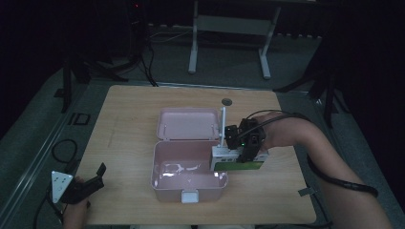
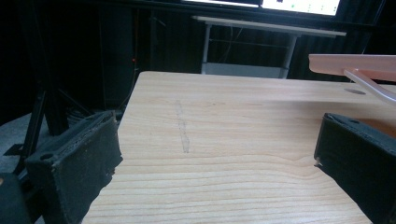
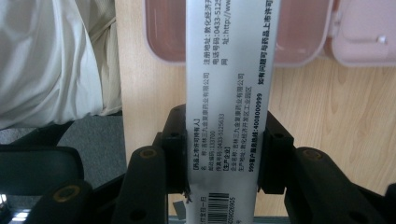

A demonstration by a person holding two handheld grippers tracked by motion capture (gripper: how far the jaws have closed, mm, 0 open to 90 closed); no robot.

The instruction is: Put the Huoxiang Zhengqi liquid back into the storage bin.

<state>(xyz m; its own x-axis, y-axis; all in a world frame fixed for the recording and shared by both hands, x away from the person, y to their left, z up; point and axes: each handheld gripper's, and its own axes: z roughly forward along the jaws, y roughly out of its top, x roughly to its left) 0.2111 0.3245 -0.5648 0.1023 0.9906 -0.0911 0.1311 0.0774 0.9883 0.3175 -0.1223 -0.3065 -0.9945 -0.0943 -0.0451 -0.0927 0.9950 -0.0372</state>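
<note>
Right gripper carries a medicine box to the open pink container.

The right gripper (image 1: 239,155) has its jaws closed on the narrow sides of a white and green cardboard medicine box (image 1: 237,160), so the box hangs just beside the right rim of the pink plastic container (image 1: 188,191), whose hinged lid (image 1: 186,124) lies open behind; I judge the box is going inside. The left gripper (image 1: 95,174) rests near the corner of the light wooden table (image 1: 129,109), jaws apart and holding nothing, out of the way.
</note>
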